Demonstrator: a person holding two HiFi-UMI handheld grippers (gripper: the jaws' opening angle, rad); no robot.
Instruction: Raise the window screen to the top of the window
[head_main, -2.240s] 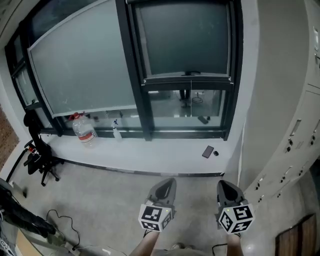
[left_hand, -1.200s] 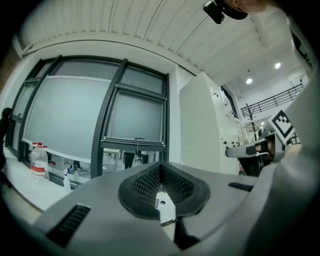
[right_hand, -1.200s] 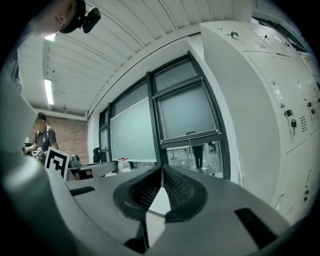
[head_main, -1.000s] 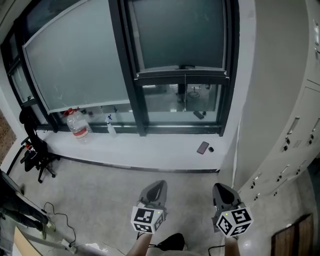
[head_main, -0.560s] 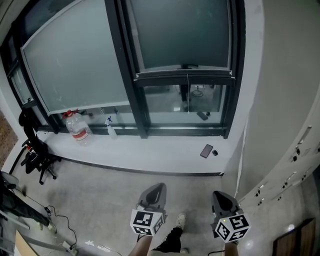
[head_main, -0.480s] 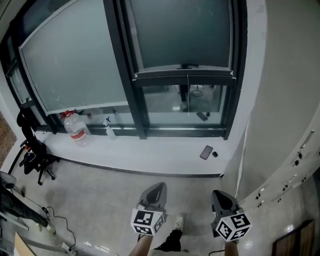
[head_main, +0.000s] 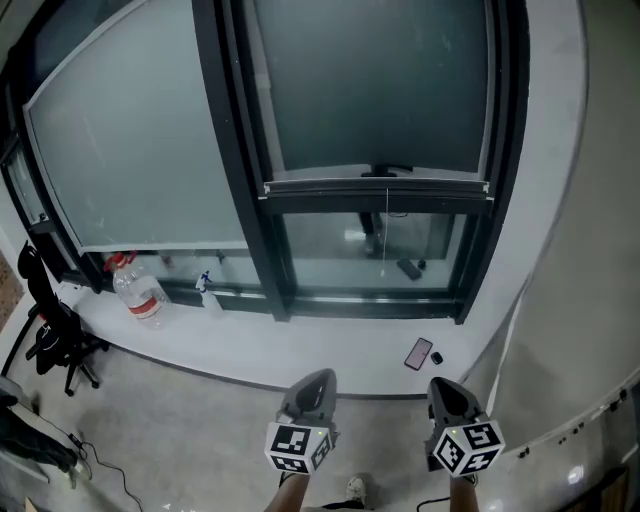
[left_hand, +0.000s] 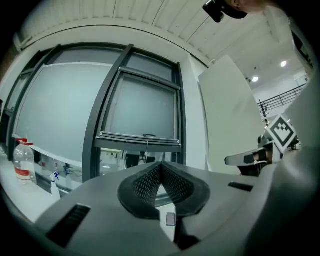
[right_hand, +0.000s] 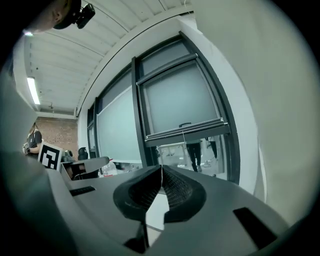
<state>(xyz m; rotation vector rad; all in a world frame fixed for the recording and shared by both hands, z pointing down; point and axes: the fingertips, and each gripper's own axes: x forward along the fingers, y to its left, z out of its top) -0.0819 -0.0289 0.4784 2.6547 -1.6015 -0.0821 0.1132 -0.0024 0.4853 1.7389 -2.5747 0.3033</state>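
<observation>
The grey window screen covers the upper part of the right-hand window. Its dark bottom bar with a small handle sits about two thirds of the way down, and a thin cord hangs from it. Clear glass shows below the bar. My left gripper and right gripper are low in the head view, side by side, well short of the window, both shut with nothing held. The bar shows beyond the left gripper. The bar also shows beyond the right gripper.
A white sill runs under the windows. On it lie a phone with a small dark object beside it, a water bottle and a spray bottle. A white wall stands to the right, a black chair to the left.
The head view has closed in on the window and tilted up, so the screen bar sits lower and larger in frame. The lockers at the right have left view. Both grippers stay shut.
</observation>
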